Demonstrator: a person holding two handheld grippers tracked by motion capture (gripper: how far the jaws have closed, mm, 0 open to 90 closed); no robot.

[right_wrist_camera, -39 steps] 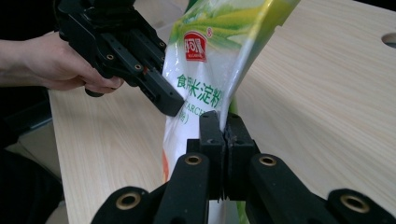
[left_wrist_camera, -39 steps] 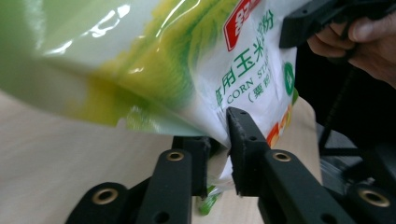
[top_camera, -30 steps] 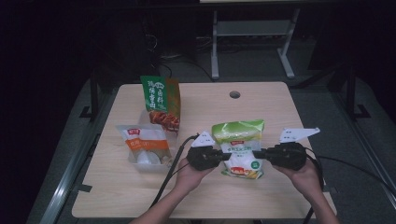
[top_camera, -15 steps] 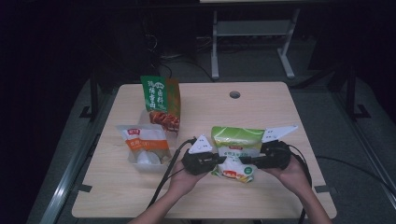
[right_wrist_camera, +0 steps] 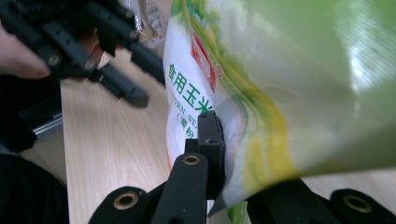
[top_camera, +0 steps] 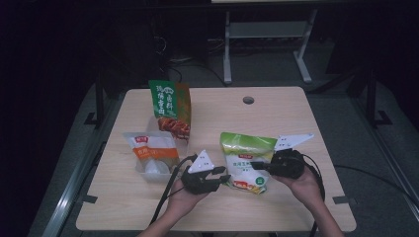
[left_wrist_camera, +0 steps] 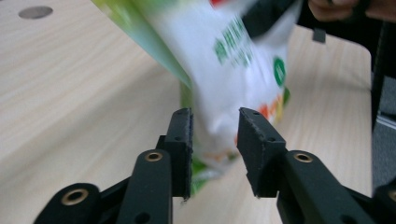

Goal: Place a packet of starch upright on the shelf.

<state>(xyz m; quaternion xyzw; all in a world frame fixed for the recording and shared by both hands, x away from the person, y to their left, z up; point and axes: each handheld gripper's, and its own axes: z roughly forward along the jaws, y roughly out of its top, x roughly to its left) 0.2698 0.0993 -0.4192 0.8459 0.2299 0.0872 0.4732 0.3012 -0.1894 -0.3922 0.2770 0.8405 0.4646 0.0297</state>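
Observation:
A green-and-white bag [top_camera: 245, 159] with printed text is tilted up off the wooden table [top_camera: 276, 113], right of centre. My right gripper [top_camera: 255, 166] is shut on the bag's right side. In the right gripper view, one jaw presses the bag [right_wrist_camera: 289, 84] and the other is hidden behind it. My left gripper [top_camera: 223, 176] sits just left of the bag, and its jaws have just been opening. In the left gripper view, the left gripper [left_wrist_camera: 215, 126] stands open with the bag's [left_wrist_camera: 243, 60] lower end just beyond the pads, untouched. The left gripper [right_wrist_camera: 144, 79] also appears in the right gripper view.
An upright green-and-orange snack pouch [top_camera: 170, 106] stands at the back left. A clear pack with an orange label [top_camera: 152, 155] lies left of my left hand. A round hole [top_camera: 248, 100] is in the tabletop near its far edge.
The left gripper has let go of the bag and drawn back to the left. The right gripper now holds the bag alone, tilted up.

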